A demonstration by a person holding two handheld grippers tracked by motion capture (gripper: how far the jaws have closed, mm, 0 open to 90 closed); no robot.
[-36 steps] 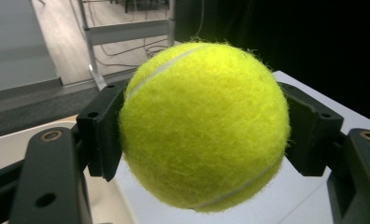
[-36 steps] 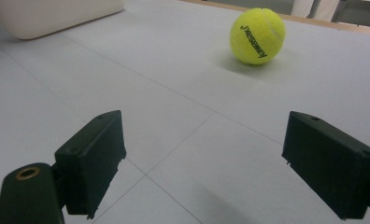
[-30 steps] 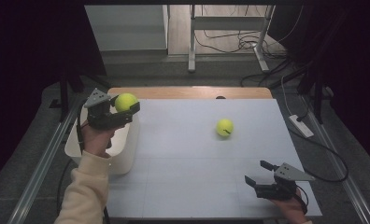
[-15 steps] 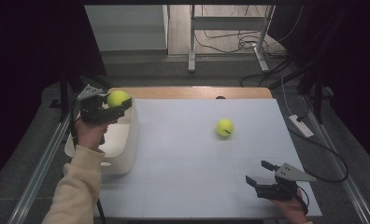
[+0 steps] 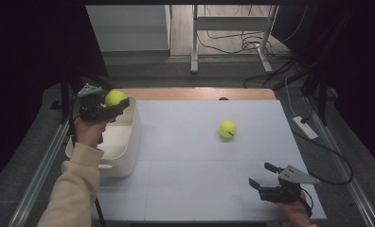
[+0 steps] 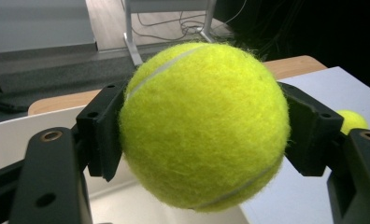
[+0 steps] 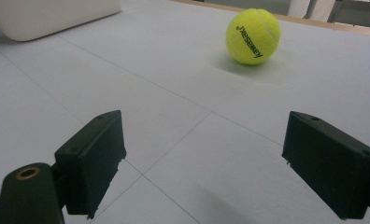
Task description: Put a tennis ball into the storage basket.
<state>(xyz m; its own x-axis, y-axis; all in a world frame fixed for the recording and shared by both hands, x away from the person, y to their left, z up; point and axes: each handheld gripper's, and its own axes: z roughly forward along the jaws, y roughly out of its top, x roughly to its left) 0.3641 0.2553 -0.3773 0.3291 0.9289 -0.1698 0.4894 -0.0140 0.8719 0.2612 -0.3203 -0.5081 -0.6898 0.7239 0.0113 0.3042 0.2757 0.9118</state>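
At the left of the high view, the left hand-held gripper (image 5: 111, 105) was clamped on a tennis ball (image 5: 115, 98), its black pads pressing the ball's two sides as the left gripper view made plain, and it held that ball above the far end of the white bin (image 5: 129, 142) standing at the left edge of the counter (image 5: 185, 189). The bin's white inside showed under the ball, seemingly empty where it could be seen. To finish this step well, the ball probably wanted to sit squarely over the bin's opening, clear of the rim, and to be lowered a little before the jaws parted, since a tennis ball let go from height could bounce back out. Right of centre in the frame, a second tennis ball (image 5: 227, 128) lay free on the counter, well apart from the bin. At the lower right, the right hand-held gripper (image 5: 263, 176) rested low near the counter's front edge with its jaws apart and nothing between them, facing that loose ball (image 7: 253, 36) from some way off.
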